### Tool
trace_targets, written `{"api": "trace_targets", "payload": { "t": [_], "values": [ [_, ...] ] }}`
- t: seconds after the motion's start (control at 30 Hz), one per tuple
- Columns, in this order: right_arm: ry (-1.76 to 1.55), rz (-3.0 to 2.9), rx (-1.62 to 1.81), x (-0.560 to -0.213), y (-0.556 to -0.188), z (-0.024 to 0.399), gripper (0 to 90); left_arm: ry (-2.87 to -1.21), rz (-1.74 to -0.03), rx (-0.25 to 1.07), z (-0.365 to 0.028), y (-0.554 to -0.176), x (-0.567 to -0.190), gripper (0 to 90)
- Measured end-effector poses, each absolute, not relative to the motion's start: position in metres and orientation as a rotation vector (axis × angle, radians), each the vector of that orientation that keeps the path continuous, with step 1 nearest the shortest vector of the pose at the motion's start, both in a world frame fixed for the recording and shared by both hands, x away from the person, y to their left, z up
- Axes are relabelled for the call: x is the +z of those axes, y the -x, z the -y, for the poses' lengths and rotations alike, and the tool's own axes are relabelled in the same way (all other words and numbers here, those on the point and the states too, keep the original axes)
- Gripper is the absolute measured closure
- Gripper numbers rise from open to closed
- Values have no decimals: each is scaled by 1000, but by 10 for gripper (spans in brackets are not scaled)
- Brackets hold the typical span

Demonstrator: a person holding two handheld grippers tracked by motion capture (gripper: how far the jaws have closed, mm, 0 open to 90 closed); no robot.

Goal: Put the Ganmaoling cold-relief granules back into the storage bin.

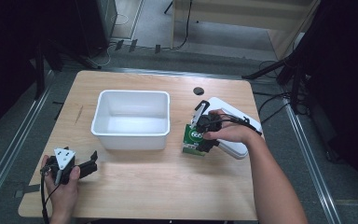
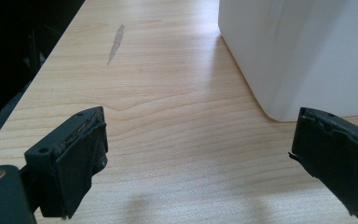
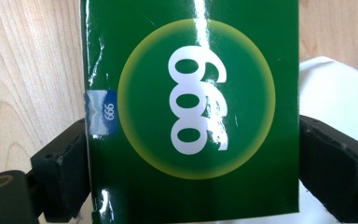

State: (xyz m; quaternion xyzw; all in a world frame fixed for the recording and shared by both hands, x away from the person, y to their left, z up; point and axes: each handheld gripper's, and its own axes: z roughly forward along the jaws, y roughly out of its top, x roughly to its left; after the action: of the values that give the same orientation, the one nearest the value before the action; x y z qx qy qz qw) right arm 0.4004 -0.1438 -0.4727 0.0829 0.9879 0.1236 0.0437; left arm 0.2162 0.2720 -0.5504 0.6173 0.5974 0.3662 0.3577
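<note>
Table [image 1: 135, 186]: wood, bearing everything.
Tub [image 1: 133, 119]: white, mid-table, unoccupied.
Lid [image 1: 235, 149]: white, right of the tub.
Box [image 3: 191, 112]: green, beside the lid, between my right claw's [image 3: 191, 182] jaws; pads seemed touching its edges.
Left claw [image 2: 196, 158]: gaped wide, idle.
Risk: glossy card could slip or tip if I squeezed unevenly.

Left hand [image 1: 61, 179] sits low at the near left, forearm coming in from the bottom edge, fist wrapped round the left gripper [image 1: 89, 164], which lies level and points right. Its jaws stand wide apart, nothing between them. Right forearm [image 1: 272, 177] reaches in from the bottom right on a diagonal, wrist bent, right hand [image 1: 228, 131] over the right gripper [image 1: 200, 137], pointing down. Its pads [image 3: 67, 175] sit at both sides of a green box [image 3: 193, 107], touching its edges.
</note>
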Motion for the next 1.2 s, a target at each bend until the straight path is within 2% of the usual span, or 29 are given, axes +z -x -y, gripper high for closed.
{"api": "trace_targets", "payload": {
  "t": [0.27, 0.57, 1.2],
  "values": [
    [-299, -3040, 419, -475, -401, 145, 148, -1592, -1542, 946, -272, -216, -551, 41],
    [-281, -3041, 441, -469, -398, 145, 160, -1593, -1541, 949, -272, -216, -551, 41],
    [-234, -2983, 464, -414, -397, 141, 160, -1591, -1541, 944, -272, -216, -550, 41]
  ]
}}
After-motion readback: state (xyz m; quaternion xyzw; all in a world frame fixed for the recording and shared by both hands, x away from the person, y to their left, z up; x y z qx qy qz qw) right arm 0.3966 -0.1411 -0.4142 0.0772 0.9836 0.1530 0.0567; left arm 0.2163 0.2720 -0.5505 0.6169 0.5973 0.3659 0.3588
